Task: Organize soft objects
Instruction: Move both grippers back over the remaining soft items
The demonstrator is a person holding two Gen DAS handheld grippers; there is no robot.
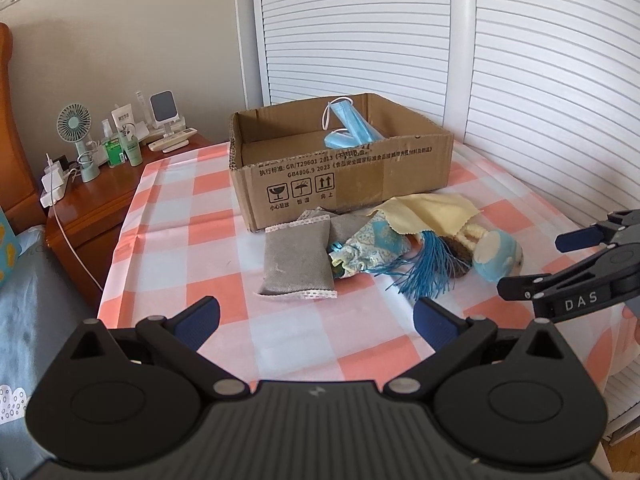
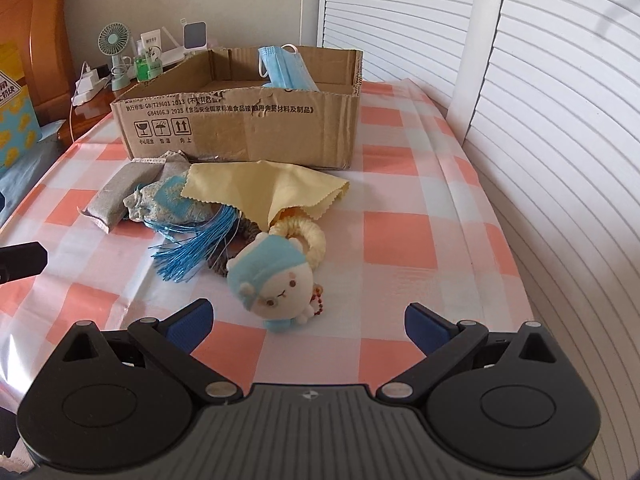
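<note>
Far left there's a wooden nightstand (image 1: 120,196) crowded with a little fan (image 1: 76,128), some bottles and a charger. Next to it is the counter (image 1: 168,216) with a pink-and-white checked cloth, and the left gripper (image 1: 316,316) hangs over its near edge with its jaws spread wide, nothing in them.

The soft stuff sits in a loose pile in the middle of the counter, right in front of the cardboard box (image 1: 344,176). Going left to right: a grey pouch (image 1: 294,262) lying flat, a blue patterned sachet (image 1: 372,250) leaning on it, a blue tassel (image 1: 426,268) fanning out toward the camera, a yellow cloth (image 2: 264,190) draped over the back of the pile, then a small plush toy (image 2: 272,282) with a blue hat and a cream yarn ring (image 2: 302,236) just behind it. A blue face mask (image 1: 348,126) is already in the box, propped against its back wall.

The right gripper (image 2: 308,318) is over on the right, pointed at the plush toy, jaws wide apart too and holding nothing. White louvered doors (image 1: 540,80) run behind everything.
</note>
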